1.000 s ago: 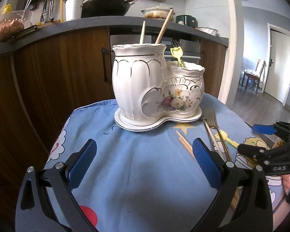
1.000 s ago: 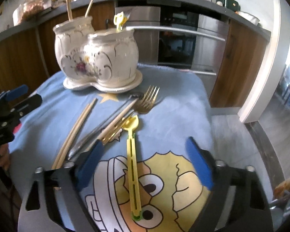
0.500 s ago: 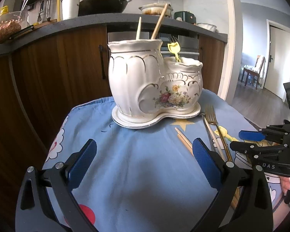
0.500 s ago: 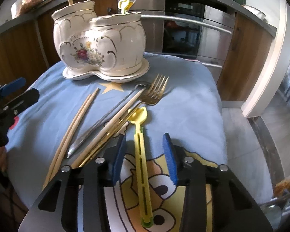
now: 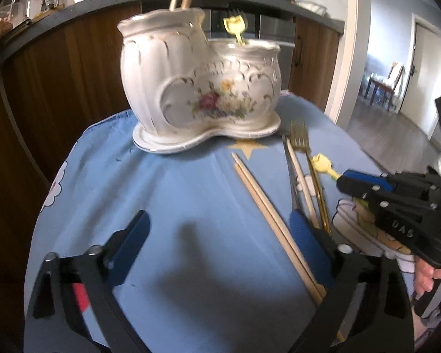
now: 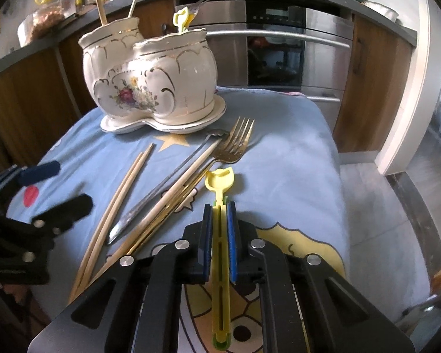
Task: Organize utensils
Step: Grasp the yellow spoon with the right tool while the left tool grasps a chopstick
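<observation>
A white floral two-part ceramic holder (image 5: pixel 200 94) (image 6: pixel 153 82) stands at the back of the blue cloth, with chopsticks in the tall part and a yellow utensil and a fork in the low part. My right gripper (image 6: pixel 219 206) is shut on the handle of a yellow plastic fork (image 6: pixel 219 181) lying on the cloth; it also shows in the left wrist view (image 5: pixel 323 163). To its left lie a gold fork (image 6: pixel 235 144), a single chopstick, a silver utensil (image 6: pixel 161 188) and a chopstick pair (image 6: pixel 117 200). My left gripper (image 5: pixel 217 232) is open and empty above the cloth, by the chopstick pair (image 5: pixel 267 206).
The blue cartoon cloth (image 6: pixel 294 153) covers a small table with drop-offs on all sides. Wooden cabinets and a steel oven (image 6: pixel 276 47) stand behind. The counter (image 5: pixel 73 3) above holds pots and jars. A doorway (image 5: pixel 402 67) opens at the right.
My right gripper has moved forward and down and closed on the yellow fork's handle. My left gripper has shifted right toward the chopstick pair and stays open.
</observation>
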